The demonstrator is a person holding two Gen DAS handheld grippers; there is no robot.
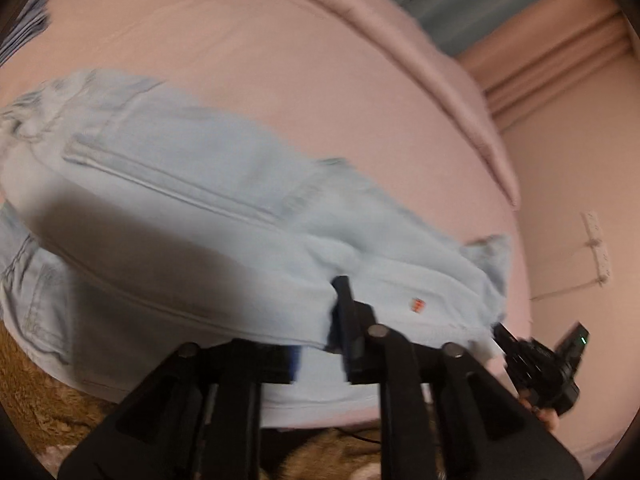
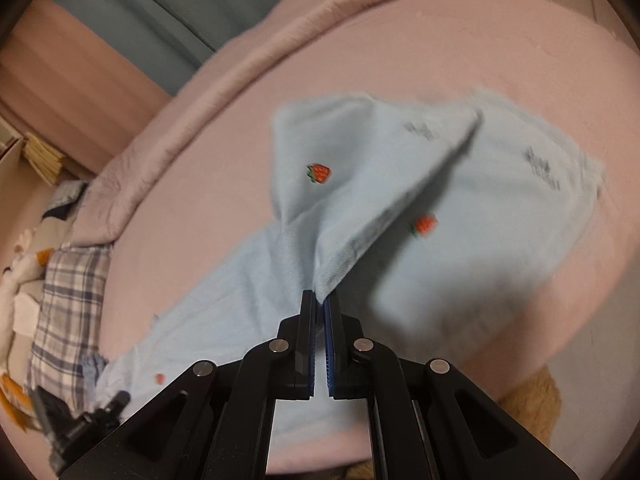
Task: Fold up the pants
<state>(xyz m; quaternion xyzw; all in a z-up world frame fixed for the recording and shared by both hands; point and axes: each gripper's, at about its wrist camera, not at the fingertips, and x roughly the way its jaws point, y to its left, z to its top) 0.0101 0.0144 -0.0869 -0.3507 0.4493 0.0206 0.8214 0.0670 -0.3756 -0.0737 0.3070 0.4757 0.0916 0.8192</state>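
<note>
— Tool status first, right side: what does it have?

— Right tool (image 2: 320,300) is clamped on the pants (image 2: 360,200); its two fingers are pressed together with a pinch of pale blue denim rising from between the tips. The cloth lifts into a peaked fold above it, a strawberry patch (image 2: 319,173) on the raised flap and another (image 2: 425,225) on the layer to its right.

— And the left one?

— Left tool (image 1: 320,320) grips the pants (image 1: 200,200) as well. Denim runs between its fingers; the right finger (image 1: 348,320) stands dark against the cloth, while the left one is mostly covered by fabric. A small orange-red patch (image 1: 416,305) sits just right of that finger.

— Where do the pants lie?

— On the bed (image 2: 440,60), over a pink sheet, spread across its near part. In the left view a long seam runs from far left toward the tool, and the frayed hem (image 1: 492,248) lies at the right. The near edge hangs over the side of the bed.

— Anything around it?

— A rolled pink blanket (image 1: 400,32) along the far edge. Plaid cloth (image 2: 68,300) to the left in the right view. A brown fuzzy rug (image 1: 36,392) below the near edge. A white power strip (image 1: 598,248) at the right. Both views are motion-blurred, so fine detail is unclear.
</note>
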